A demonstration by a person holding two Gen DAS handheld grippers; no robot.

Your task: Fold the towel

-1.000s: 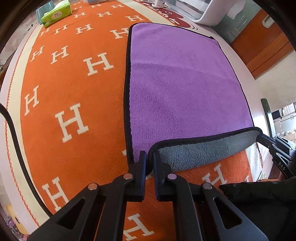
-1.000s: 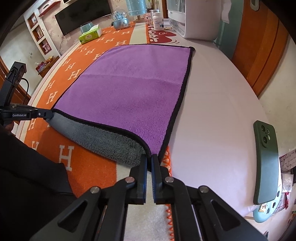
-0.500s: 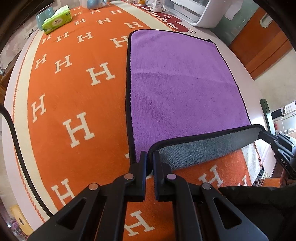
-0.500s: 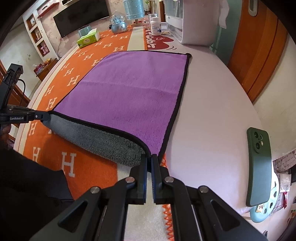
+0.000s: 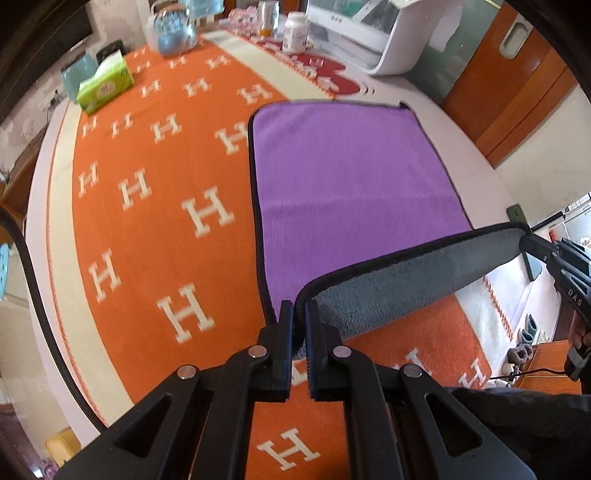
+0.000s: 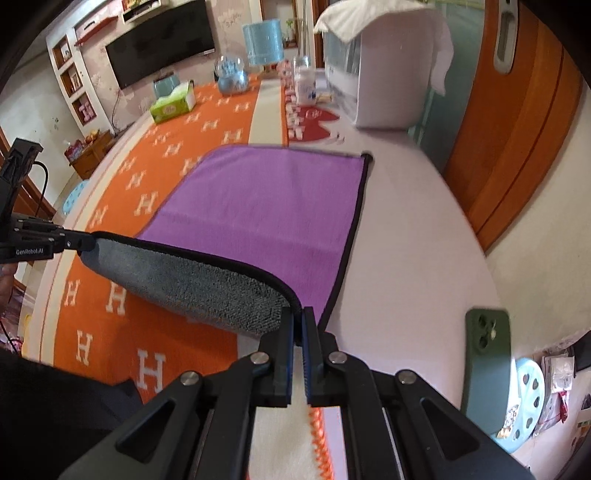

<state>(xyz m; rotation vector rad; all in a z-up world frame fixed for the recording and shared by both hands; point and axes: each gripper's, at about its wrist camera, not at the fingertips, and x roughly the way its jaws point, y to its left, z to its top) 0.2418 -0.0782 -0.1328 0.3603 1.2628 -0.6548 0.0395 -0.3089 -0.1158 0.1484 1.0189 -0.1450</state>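
A purple towel with a black hem and a grey underside lies on the table; it also shows in the right wrist view. Its near edge is lifted off the table, so the grey underside faces me. My left gripper is shut on the towel's near left corner. My right gripper is shut on the near right corner. The right gripper also shows at the right edge of the left wrist view, and the left gripper at the left of the right wrist view. The far edge rests flat.
An orange cloth with white H marks covers the table's left part. A green phone lies to the right. At the back stand a green tissue box, a white appliance, bottles and a glass globe.
Both grippers have risen with the towel's near edge, lifting it higher and carrying it toward the far edge. More of the grey underside shows.
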